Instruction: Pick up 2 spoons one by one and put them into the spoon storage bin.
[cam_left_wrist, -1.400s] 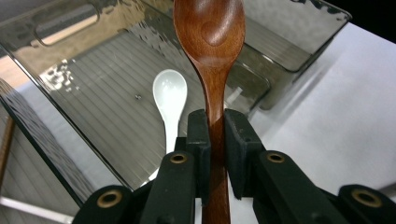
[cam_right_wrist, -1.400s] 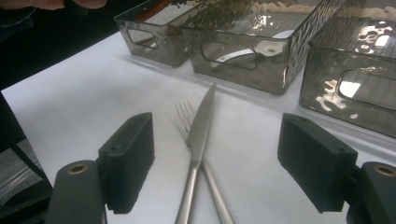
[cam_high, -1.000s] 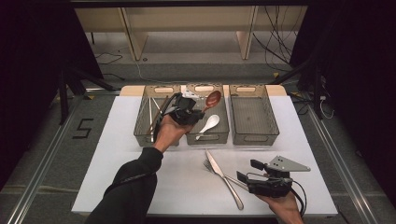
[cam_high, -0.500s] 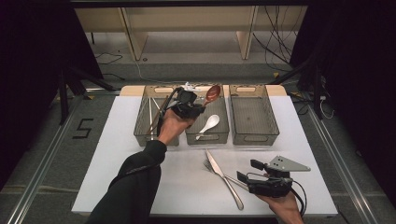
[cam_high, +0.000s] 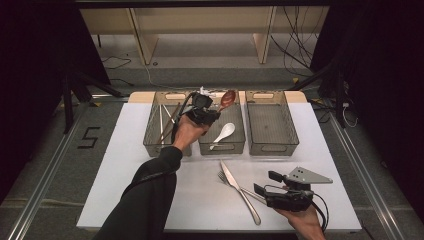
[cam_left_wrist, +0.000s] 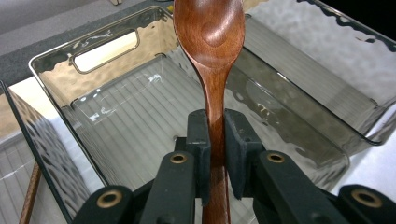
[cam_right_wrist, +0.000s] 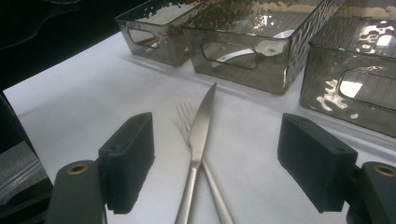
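**benchrat:** White tabletop with dark floor all round it, and going near to far: our right gripper sits low at the near edge, jaws wide with nothing between them, aimed at the knife lying crossed over the fork. We'd guess it's parked there because those two are next in line

**tray_sorter:** Makes sense. Past that we've got three smoky clear bins in a row. Left bin has what look like chopsticks, middle bin has a white spoon, right bin looks bare. One kind per bin, so it reads as sorting

**benchrat:** Yep, and our left gripper is over the far end of the middle bin, jaws narrow and pinched on the handle of the wooden spoon, bowl pointing away. Holding it by the handle lets it drop in lengthwise with the other spoon, we reckon

**tray_sorter:** Any writing? We only spot a "5" marked on the floor to the left, no brands on anything
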